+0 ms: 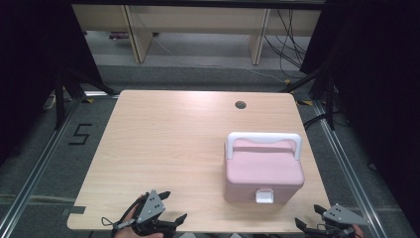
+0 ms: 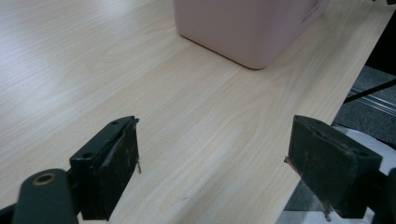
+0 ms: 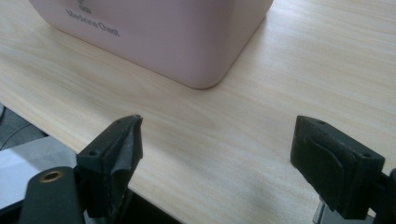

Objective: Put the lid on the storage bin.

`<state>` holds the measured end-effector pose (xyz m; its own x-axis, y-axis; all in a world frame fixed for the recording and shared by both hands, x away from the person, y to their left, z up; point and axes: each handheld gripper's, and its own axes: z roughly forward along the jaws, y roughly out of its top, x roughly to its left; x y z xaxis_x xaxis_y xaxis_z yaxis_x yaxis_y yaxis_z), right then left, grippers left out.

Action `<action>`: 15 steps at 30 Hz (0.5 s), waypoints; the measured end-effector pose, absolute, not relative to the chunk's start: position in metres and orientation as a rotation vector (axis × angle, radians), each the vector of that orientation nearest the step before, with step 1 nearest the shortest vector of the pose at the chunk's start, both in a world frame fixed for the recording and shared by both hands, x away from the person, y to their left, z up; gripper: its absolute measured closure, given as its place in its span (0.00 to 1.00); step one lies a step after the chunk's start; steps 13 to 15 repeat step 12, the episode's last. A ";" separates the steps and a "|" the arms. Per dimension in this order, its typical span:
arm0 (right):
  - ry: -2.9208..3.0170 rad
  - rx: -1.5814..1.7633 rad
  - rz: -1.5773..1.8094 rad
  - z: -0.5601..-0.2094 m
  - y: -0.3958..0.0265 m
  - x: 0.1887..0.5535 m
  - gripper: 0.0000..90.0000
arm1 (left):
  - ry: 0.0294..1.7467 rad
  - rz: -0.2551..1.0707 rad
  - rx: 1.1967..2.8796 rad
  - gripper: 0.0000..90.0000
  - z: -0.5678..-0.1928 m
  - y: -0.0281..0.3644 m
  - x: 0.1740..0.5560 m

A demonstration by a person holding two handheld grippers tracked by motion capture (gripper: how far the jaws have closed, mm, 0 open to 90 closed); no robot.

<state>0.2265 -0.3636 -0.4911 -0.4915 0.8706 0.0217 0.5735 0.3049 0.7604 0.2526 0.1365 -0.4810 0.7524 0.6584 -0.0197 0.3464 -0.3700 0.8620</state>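
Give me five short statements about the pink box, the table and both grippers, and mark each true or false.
1. The pink plastic box with a white handle is closed. True.
2. The left gripper holds the box. False: its jaws are open and apart from it.
3. The right gripper is open. True.
4. The white latch faces the table's far edge. False: it faces the person's side.
5. The light wooden table has a round hole. True.

One pink box (image 1: 263, 173), one table (image 1: 163, 148), two hand-held grippers (image 1: 171, 207).
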 end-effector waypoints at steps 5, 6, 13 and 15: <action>2.170 1.290 1.026 -0.492 -0.364 0.227 0.20 | 0.754 0.410 2.012 0.17 -0.481 0.137 0.253; 2.170 1.290 1.026 -0.492 -0.364 0.227 0.20 | 0.754 0.410 2.012 0.17 -0.481 0.137 0.253; 2.186 1.297 1.021 -0.493 -0.364 0.227 0.19 | 0.761 0.406 2.002 0.17 -0.481 0.136 0.252; 2.186 1.297 1.021 -0.493 -0.364 0.227 0.19 | 0.761 0.406 2.002 0.17 -0.481 0.136 0.252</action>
